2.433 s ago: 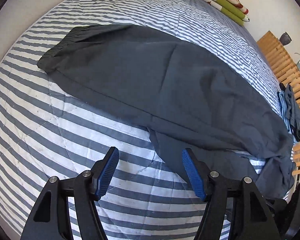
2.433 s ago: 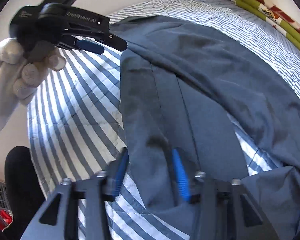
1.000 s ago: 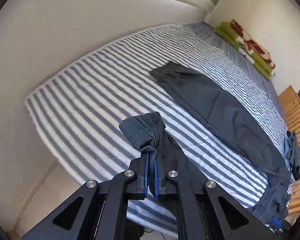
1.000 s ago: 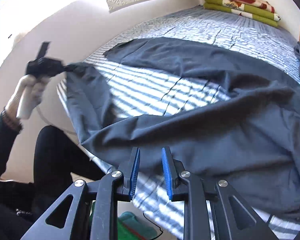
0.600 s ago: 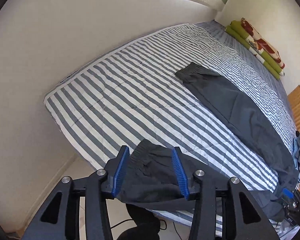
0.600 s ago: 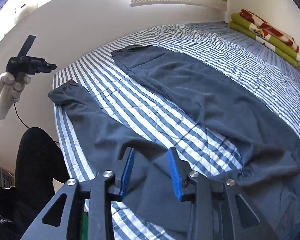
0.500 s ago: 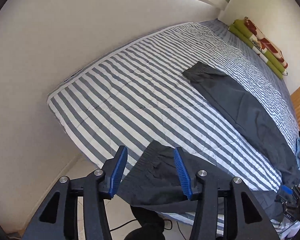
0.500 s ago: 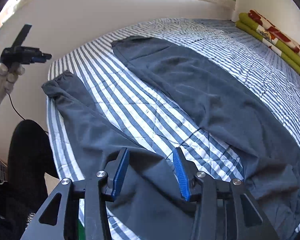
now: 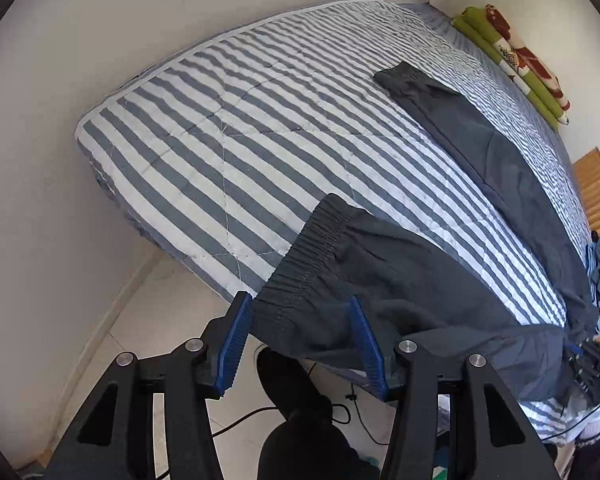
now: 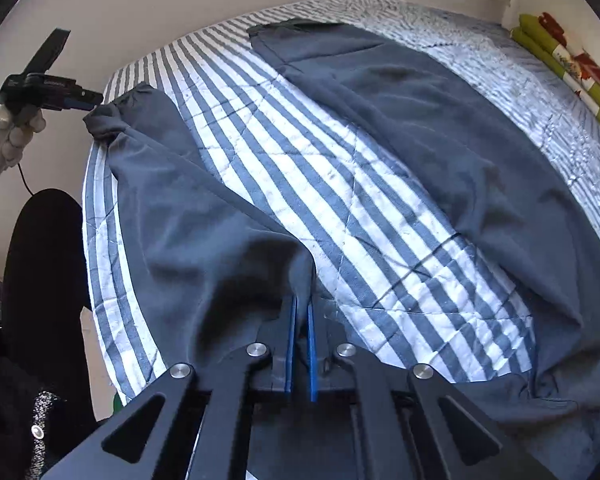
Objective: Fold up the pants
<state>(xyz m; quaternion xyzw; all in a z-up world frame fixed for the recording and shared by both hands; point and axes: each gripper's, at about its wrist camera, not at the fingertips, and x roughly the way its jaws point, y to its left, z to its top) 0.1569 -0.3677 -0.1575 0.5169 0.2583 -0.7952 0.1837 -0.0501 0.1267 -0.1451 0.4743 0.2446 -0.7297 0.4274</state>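
Pants (image 10: 228, 240): dark grey, spread on the bed with the two legs splayed apart; near leg lies along the bed's near edge, cuff (image 9: 312, 256) overhanging it slightly; far leg lies well in from that edge.
Right gripper (image 10: 300, 344): jaws have just been closing and are clenched on a pinch of the near leg's cloth, mid-length.
Left gripper (image 9: 300, 344): released; pads stand apart on either side of the cuff, not pressing it.
Risk, larger: with the cuff unheld, the near leg is judged liable to slide off the bed edge if the right gripper pulls.
Risk, smaller: a thin pinch may slip or catch one layer only, giving a skewed fold.
Bed (image 9: 204, 128): blue-and-white striped quilt, fairly flat.
Room: pale walls, tiled floor (image 9: 140, 344) beside the bed; folded green blanket (image 9: 512, 60) at the bed's far end.
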